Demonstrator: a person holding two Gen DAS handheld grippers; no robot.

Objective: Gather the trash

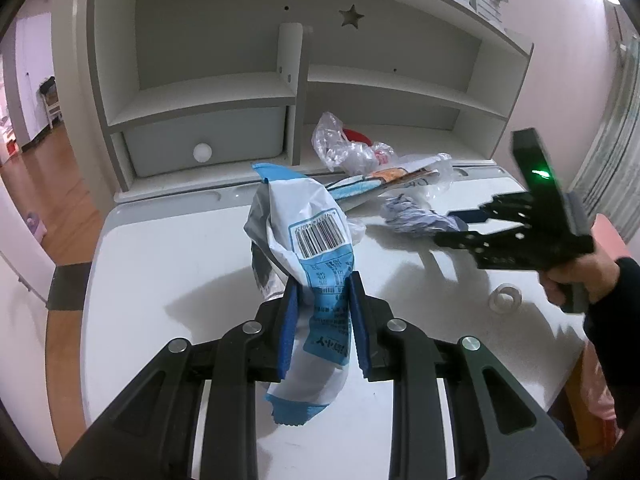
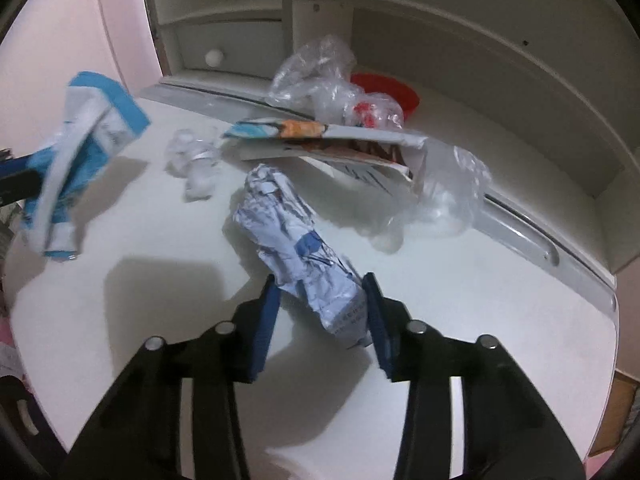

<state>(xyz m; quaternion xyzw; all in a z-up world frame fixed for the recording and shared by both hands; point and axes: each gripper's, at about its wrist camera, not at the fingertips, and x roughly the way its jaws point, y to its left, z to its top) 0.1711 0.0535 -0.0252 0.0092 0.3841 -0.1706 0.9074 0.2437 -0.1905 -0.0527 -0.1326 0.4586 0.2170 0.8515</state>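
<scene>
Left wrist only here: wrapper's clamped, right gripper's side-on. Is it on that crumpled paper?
Observer: Yes. The right gripper has the crumpled paper between its pads, both sides touching; the paper lies on the table.
Operator: Anything hidden behind my wrapper?
Observer: A small clear plastic wad, loose on the table beside the flat packet.

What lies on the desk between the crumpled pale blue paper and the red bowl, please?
In the right wrist view, a flattened printed packet and crumpled clear plastic lie between the pale blue paper and the red bowl.
</scene>
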